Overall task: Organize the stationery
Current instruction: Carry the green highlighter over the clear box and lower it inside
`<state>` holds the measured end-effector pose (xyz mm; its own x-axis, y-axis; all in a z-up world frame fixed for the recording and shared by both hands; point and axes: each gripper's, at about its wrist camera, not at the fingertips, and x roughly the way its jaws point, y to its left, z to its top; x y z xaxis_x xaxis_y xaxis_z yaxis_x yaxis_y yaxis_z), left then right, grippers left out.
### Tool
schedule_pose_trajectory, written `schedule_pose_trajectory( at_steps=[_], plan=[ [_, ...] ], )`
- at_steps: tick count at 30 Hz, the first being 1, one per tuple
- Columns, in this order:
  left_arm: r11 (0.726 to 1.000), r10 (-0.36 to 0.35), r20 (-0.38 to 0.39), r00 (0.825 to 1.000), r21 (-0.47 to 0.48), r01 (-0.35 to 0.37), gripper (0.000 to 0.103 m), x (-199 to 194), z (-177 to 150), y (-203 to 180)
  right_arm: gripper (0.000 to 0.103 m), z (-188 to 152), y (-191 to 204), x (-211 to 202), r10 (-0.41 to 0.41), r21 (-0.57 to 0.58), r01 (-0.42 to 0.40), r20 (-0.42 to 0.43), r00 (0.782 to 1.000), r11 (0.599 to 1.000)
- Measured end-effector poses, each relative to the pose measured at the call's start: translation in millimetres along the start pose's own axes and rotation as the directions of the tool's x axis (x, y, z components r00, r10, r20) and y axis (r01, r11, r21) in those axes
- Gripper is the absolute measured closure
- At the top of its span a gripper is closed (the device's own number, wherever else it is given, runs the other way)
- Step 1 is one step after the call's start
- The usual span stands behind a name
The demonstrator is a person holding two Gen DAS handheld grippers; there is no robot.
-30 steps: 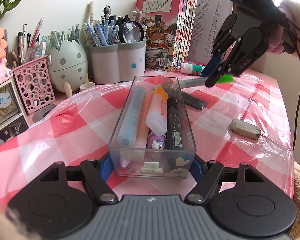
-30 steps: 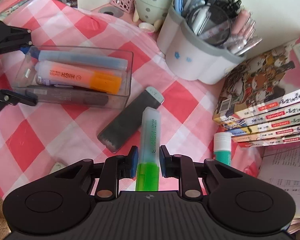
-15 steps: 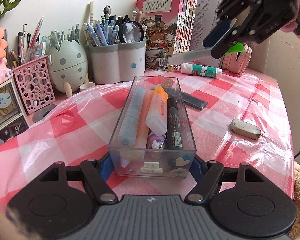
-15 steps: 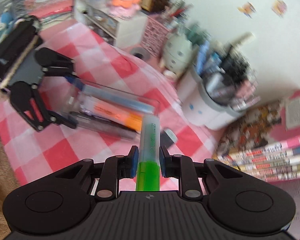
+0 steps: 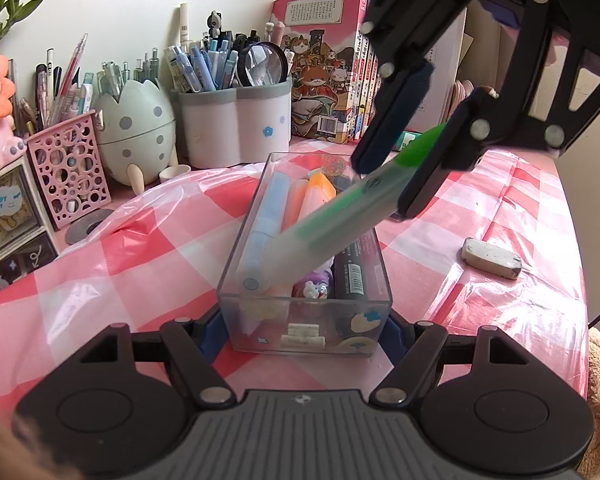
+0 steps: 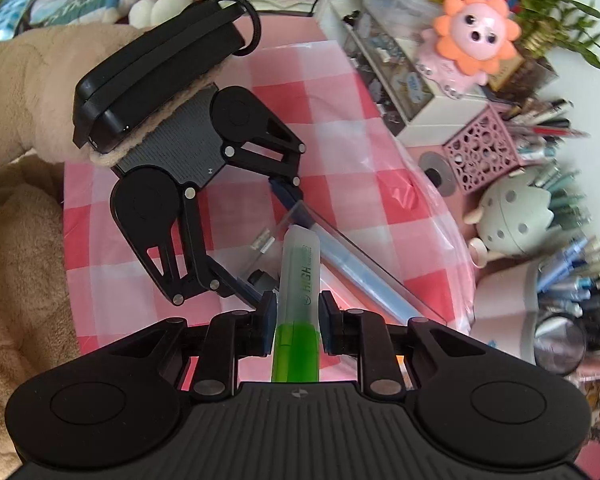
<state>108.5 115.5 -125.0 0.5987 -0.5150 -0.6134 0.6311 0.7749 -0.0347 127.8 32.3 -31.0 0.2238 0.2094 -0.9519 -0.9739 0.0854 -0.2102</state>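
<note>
The right tool [image 6: 298, 314] gripped the highlighter [image 5: 340, 216] near its green end, long axis in line with the fingers, pale capped end slanting down over the box [image 5: 305, 312]. The left tool [image 5: 305, 320] clamped the clear box's near end on the counter [image 5: 500, 208], markers [image 5: 260, 232] lying lengthwise inside.

Beyond the tongs, a pink lion-faced plush toy [image 6: 476, 36] sits beside a leafy green potted plant [image 6: 556, 0]; colourful cartoon-covered books [image 5: 324, 80] stand against the wall.
</note>
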Motion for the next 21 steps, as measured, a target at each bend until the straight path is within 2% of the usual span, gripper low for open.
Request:
schedule_pose_trajectory(
  at_steps=[7, 15, 18, 21],
  plan=[
    [1.000, 0.000, 0.001, 1.000, -0.003, 0.000, 0.055, 0, 0, 1, 0.082, 4, -2, 19, -0.071, -0.070, 0.065, -0.083, 0.994, 0.995],
    [1.000, 0.000, 0.000, 1.000, -0.002, 0.000, 0.055, 0, 0, 1, 0.082, 2, -9, 31, -0.173, -0.089, 0.165, -0.095, 0.980, 0.982],
    [1.000, 0.000, 0.000, 1.000, -0.002, 0.000, 0.055, 0, 0, 1, 0.082, -1, -10, 35, -0.161, -0.082, 0.153, -0.098, 0.982, 0.985],
    [1.000, 0.000, 0.000, 1.000, -0.002, 0.000, 0.055, 0, 0, 1, 0.082, -4, -16, 33, -0.096, 0.019, 0.098, -0.081, 0.992, 0.995]
  ],
)
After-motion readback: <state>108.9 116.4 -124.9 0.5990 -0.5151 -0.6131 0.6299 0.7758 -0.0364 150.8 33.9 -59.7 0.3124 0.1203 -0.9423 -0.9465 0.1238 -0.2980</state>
